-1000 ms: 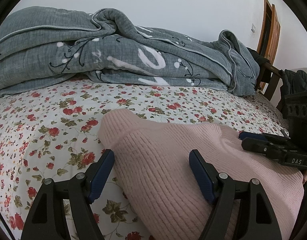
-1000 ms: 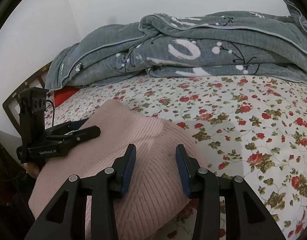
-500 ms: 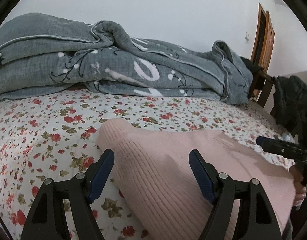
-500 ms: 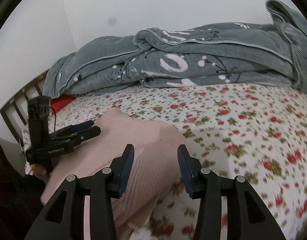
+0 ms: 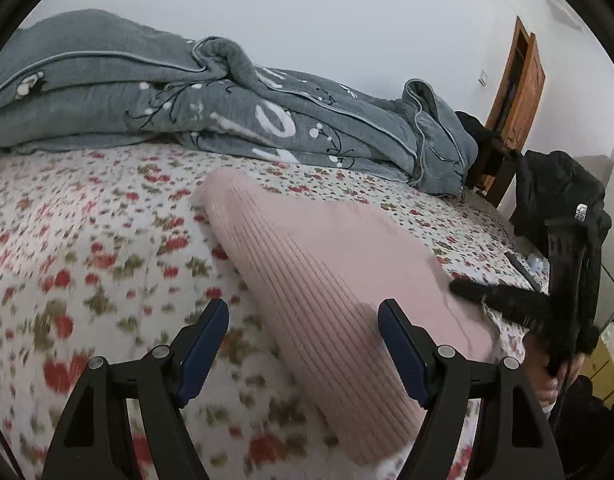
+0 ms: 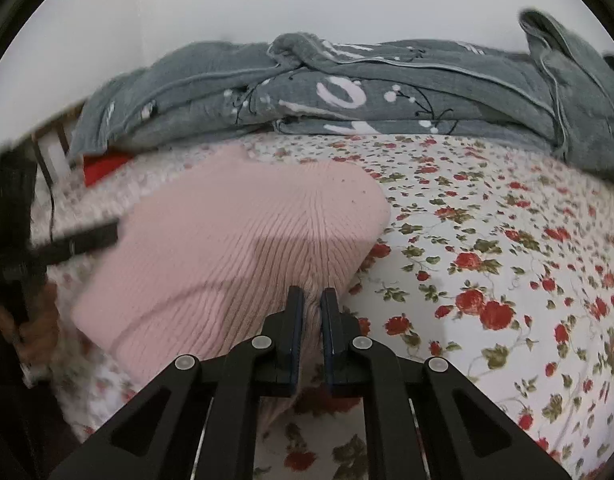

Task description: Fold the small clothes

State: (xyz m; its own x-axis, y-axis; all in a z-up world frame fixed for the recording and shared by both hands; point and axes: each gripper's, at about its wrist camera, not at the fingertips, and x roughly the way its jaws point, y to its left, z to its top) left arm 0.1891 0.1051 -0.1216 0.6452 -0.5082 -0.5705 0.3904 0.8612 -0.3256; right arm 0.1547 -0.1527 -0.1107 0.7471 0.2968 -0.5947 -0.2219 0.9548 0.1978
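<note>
A pink ribbed knit garment lies folded on the floral bed sheet. My left gripper hovers open over its near left part; the pads do not press on the knit. My right gripper has its jaws closing tight on a pinch of the garment's near edge, and the fabric bunches up between the pads. Each gripper shows blurred in the other's view: the right one at the garment's right edge, the left one at its left edge.
A rumpled grey quilt runs along the wall behind the garment. A black jacket hangs at the bed's right end near a wooden door. A red item lies by the headboard.
My right gripper's jaws went from open over the pink garment to shut on its near edge. Both grippers shifted across the bed, and the left stayed open.
</note>
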